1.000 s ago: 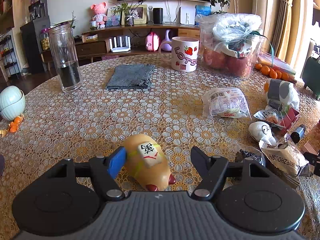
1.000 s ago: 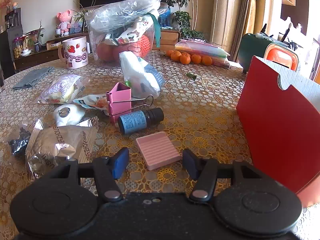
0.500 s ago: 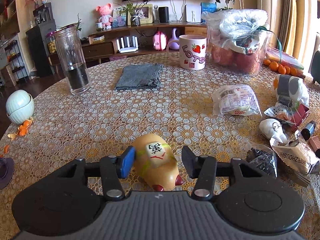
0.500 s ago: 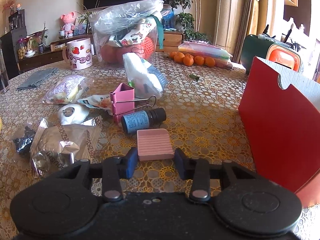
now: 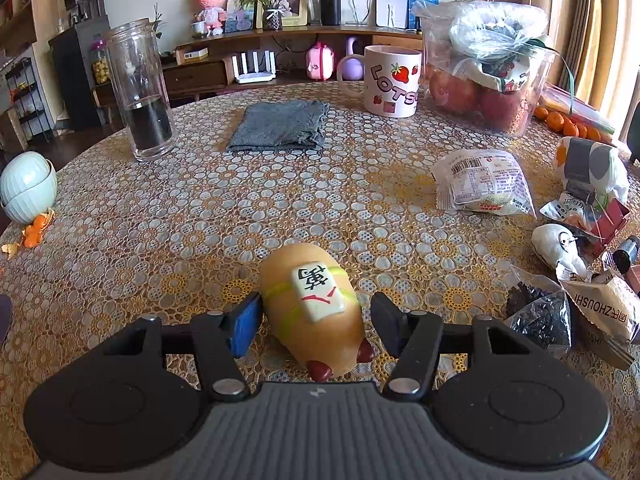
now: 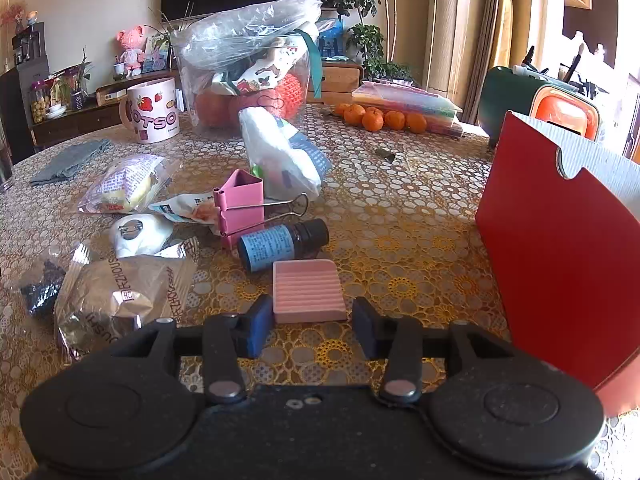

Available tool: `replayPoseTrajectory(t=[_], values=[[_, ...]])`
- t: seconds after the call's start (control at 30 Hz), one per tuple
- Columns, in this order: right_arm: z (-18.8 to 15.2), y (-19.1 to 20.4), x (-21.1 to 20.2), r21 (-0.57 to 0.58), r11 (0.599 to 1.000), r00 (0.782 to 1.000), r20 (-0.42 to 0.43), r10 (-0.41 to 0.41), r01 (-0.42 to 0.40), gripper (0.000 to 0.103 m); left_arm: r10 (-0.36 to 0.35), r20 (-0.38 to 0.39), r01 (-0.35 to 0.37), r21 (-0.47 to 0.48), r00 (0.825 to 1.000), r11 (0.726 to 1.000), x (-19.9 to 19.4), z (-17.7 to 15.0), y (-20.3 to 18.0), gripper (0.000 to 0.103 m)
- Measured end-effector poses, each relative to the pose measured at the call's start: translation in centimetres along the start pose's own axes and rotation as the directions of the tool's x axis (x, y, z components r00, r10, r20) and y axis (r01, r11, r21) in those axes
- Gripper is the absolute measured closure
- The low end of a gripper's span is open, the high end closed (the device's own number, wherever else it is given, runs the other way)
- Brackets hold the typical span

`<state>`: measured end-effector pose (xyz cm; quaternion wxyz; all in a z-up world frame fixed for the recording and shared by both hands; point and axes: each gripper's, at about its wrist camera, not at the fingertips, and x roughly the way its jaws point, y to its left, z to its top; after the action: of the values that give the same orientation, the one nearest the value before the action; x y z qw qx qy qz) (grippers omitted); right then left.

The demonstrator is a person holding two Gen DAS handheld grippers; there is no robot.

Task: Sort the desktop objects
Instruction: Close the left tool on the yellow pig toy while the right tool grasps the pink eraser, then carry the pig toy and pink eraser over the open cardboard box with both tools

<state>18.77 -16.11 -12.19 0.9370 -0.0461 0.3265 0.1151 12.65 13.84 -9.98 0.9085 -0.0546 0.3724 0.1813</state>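
Note:
My left gripper (image 5: pixel 316 326) straddles a tan squishy toy (image 5: pixel 314 304) with a white mahjong tile on its back. The left pad touches the toy; a small gap shows at the right finger. My right gripper (image 6: pixel 310 326) straddles the near end of a pink ribbed block (image 6: pixel 307 291) lying on the tablecloth. The left pad touches it; a narrow gap remains at the right finger. A small dark bottle with a blue label (image 6: pixel 280 243) and a pink binder clip (image 6: pixel 242 208) lie just beyond the block.
A red folder (image 6: pixel 560 256) stands at the right. Snack packets (image 6: pixel 120 300), a white badge (image 6: pixel 138 234), a strawberry mug (image 5: pixel 394 80), a bag of fruit (image 5: pixel 486 68), a glass jar (image 5: pixel 140 92), a grey cloth (image 5: pixel 280 124) and bowls (image 5: pixel 26 190) lie around the table.
Both grippers have narrowed around their objects over the last second. The left moved forward over the toy. The right moved in over the pink block, which turned to lie straight between the fingers.

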Motion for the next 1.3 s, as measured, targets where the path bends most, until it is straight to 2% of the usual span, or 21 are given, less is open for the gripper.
replayPoseTrajectory(t=[0.03, 0.17, 0.53, 1.3], values=[[0.0, 0.0, 0.0, 0.002, 1.0, 1.0, 0.0, -0.001, 0.001, 0.059, 0.001, 0.003, -0.001, 0.003, 1.0, 1.0, -0.1, 0.0, 0.0, 0.051], [0.1, 0.1, 0.1, -0.004, 1.0, 1.0, -0.003, -0.002, 0.002, 0.063, -0.019, 0.001, 0.019, -0.004, 1.0, 1.0, -0.2, 0.1, 0.1, 0.054], [0.3, -0.1, -1.5, -0.009, 1.0, 1.0, 0.005, -0.015, 0.015, 0.063, -0.063, 0.03, 0.062, 0.032, 0.998, 0.998, -2.6, 0.4, -1.5, 0.055], [3.6, -5.3, -12.2, 0.029, 0.998, 0.99, 0.128, 0.059, -0.064, 0.063, -0.221, 0.091, 0.203, 0.174, 0.971, 0.964, -11.8, 0.9, -9.9, 0.055]])
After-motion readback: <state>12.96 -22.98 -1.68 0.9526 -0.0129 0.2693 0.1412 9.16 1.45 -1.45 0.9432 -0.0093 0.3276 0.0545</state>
